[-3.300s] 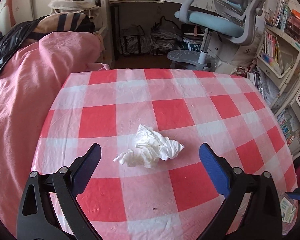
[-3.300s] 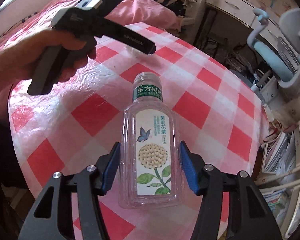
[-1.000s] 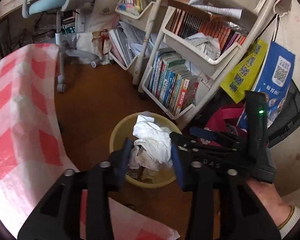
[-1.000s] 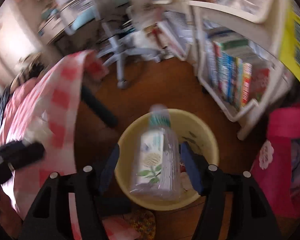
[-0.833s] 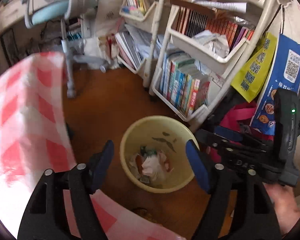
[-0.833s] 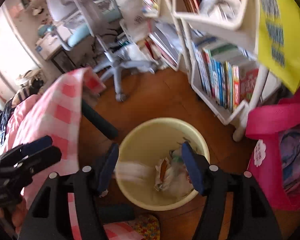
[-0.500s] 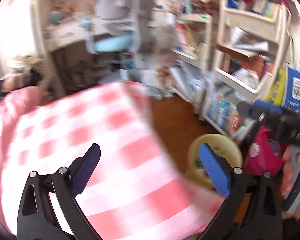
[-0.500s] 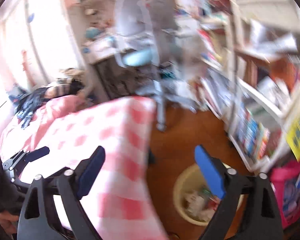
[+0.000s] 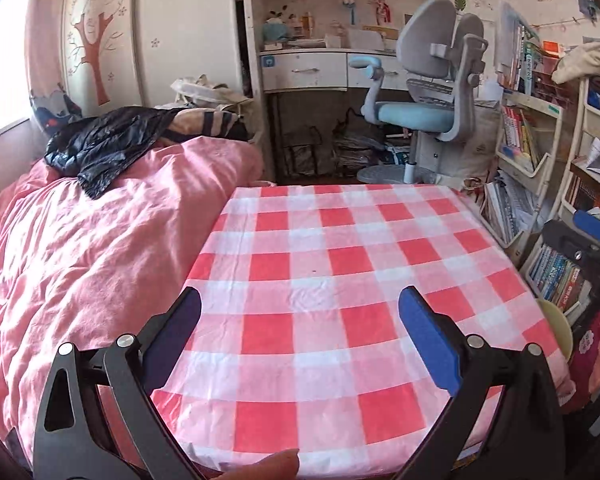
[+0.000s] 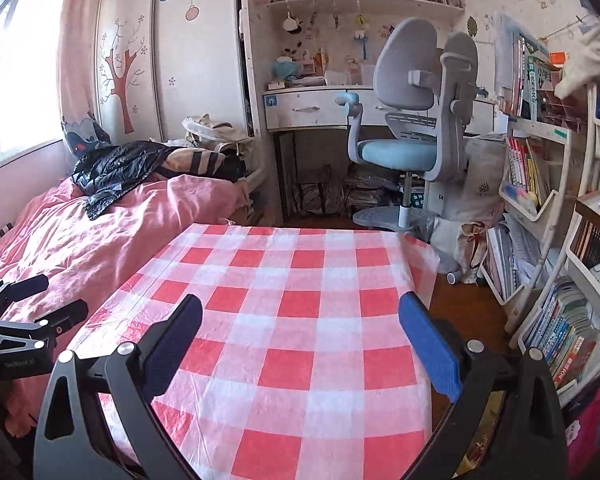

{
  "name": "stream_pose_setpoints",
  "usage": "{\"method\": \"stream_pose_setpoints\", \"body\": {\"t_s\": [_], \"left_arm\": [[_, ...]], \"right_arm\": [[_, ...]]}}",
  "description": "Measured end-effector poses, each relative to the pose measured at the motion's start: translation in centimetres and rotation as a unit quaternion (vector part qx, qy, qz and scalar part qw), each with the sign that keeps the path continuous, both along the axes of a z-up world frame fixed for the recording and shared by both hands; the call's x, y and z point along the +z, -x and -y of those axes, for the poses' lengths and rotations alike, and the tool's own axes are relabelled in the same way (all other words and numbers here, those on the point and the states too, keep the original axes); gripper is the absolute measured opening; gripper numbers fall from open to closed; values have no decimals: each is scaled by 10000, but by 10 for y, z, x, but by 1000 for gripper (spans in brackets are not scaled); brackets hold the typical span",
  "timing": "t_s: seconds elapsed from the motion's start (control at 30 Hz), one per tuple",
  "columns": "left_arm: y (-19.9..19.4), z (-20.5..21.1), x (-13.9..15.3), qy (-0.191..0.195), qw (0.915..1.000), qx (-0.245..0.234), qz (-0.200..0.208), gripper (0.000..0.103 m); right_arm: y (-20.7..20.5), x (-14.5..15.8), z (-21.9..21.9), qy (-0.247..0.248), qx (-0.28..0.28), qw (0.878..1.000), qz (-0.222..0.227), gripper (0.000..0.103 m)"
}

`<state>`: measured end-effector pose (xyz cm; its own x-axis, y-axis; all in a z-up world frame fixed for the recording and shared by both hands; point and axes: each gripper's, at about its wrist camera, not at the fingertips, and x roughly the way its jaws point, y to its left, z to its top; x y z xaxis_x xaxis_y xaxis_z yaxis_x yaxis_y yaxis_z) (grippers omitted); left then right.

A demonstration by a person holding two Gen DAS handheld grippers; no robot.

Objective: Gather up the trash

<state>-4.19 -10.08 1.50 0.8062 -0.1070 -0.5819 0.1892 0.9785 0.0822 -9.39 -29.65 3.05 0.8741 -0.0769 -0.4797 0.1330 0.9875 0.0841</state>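
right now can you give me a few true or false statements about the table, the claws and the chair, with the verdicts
1. The left claw is open with nothing between its pads. True.
2. The right claw holds a bottle. False: nothing is between its pads, and they are opening a little wider.
3. A crumpled tissue lies on the checkered tablecloth. False: no trash shows on the cloth in either view.
4. The desk chair has a light blue seat. True.
5. A black jacket lies on the pink bedding. True.
6. The yellow bin stands on the table. False: only its rim shows, low beyond the table's right edge.
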Motion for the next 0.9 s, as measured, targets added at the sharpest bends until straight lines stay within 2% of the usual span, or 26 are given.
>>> {"method": "stream_pose_setpoints", "body": {"t_s": [0.13,0.23,0.5,0.9], "left_arm": [[-5,-15,-1,-112,9998,152,93,96],[-4,-17,-1,-57,9999,118,81,96],[3,-5,1,45,9999,-24,105,96],[-2,-3,-1,170,9998,34,105,96]], "right_arm": [[-9,-4,-13,177,35,9997,-158,95],[-13,-7,-17,211,12,9995,-226,95],[-13,-11,-14,345,-94,9987,-372,95],[-14,-12,-10,498,-193,9977,-425,95]]}}
